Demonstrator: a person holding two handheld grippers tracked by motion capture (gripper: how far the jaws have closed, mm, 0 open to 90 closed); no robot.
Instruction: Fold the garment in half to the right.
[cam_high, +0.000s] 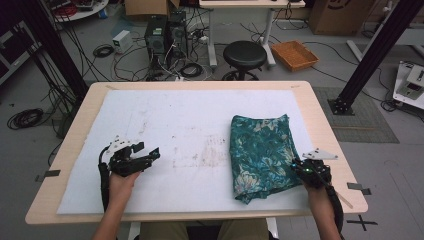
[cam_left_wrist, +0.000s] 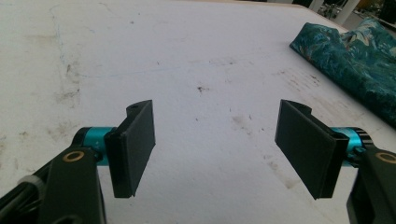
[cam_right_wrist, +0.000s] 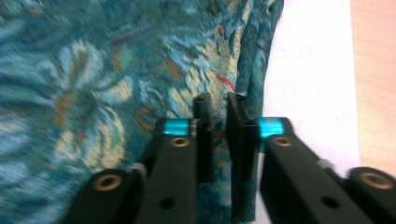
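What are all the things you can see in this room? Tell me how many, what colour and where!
cloth: one, teal with flowers, folded on the mat's right side
mat: one, white and stained, covering the table
table: one, light wood
stool: one, black, behind the table
basket: one, orange, on the floor
computer towers: two, black, on the floor
left claw: one, black, jaws open over the bare mat
right claw: one, black, shut on the cloth's right edge
hands: two, at the near edge
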